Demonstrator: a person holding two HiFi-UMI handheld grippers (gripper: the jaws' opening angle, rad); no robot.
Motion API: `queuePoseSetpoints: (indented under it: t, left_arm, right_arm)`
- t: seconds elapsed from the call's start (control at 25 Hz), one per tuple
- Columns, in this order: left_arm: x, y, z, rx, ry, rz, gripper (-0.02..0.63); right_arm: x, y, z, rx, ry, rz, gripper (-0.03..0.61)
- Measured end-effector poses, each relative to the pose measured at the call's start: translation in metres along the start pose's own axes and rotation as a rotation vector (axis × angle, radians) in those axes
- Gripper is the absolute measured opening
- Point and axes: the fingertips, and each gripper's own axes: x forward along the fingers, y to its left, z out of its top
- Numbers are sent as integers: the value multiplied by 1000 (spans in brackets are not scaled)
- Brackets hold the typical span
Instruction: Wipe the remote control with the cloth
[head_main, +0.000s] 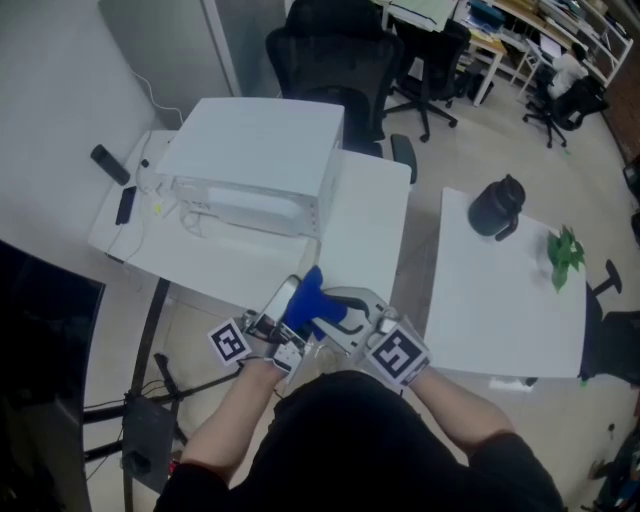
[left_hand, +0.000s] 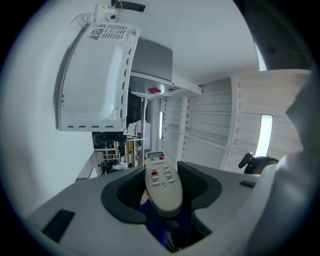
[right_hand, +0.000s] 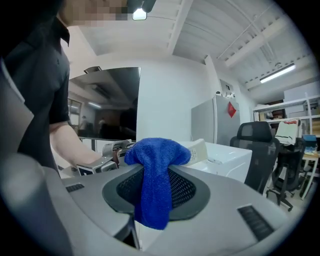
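Cloth (right_hand: 155, 175) is bright blue, and the remote control (left_hand: 162, 187) is pale grey with red and green buttons. Marker cubes (head_main: 398, 352) are black-and-white squares. White microwave (head_main: 255, 165) on a white bench (head_main: 370, 220) — black jug (head_main: 497, 207) far right, green thing (head_main: 565, 250) near it.

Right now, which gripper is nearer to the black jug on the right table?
Right. The right gripper, shut on the cloth, is below-left of the black jug; the left gripper, holding the remote control, sits further left.

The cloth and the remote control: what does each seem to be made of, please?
The cloth looks like soft, matte microfibre or terry: fuzzy nap, limp drape. The remote control looks like hard, smooth light-grey plastic: moulded rounded shell, faint sheen.
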Motion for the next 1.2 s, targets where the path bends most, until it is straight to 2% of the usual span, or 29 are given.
queuePoseSetpoints:
  t: [0.12, 0.32, 0.52, 0.6, 0.64, 0.72, 0.8, 0.84, 0.88, 0.92, 1.0, 1.2]
  left_arm:
    - [-2, -1, -9, -15, 32, -4, 204]
    - [-5, -5, -28, -26, 94, -20, 203]
    - [-5, -4, -33, 22, 110, -2, 202]
    - [-7, 2, -27, 154, 105, 69, 202]
    - [-10, 11, -23, 266, 116, 137, 202]
    - [-21, 39, -16, 572, 197, 329, 203]
    - [-37, 75, -10, 902, 327, 563, 204]
    - [-45, 92, -5, 1031, 381, 668, 203]
    - [-54, 108, -1, 1121, 418, 755, 202]
    - [-63, 124, 3, 1178, 443, 823, 204]
    - [-79, 153, 10, 1232, 475, 913, 202]
    - [-108, 202, 13, 1253, 541, 1006, 202]
  right_arm:
    - [-4, -15, 2, 12, -17, -42, 126]
    - [-20, -59, 8, 62, -45, -173, 127]
    - [-28, -71, 12, 48, -55, -218, 127]
    - [-33, -72, 10, 54, -50, -244, 127]
    - [-36, -74, 8, 62, -41, -264, 126]
    - [-41, -79, 1, 74, -20, -296, 127]
    - [-46, -83, -11, 78, 5, -314, 126]
    - [-48, -83, -17, 83, 21, -321, 127]
    - [-50, -84, -23, 89, 41, -328, 127]
    - [-51, -84, -29, 97, 61, -334, 127]
    - [-53, -82, -40, 108, 93, -341, 127]
    - [-58, -80, -61, 141, 152, -357, 126]
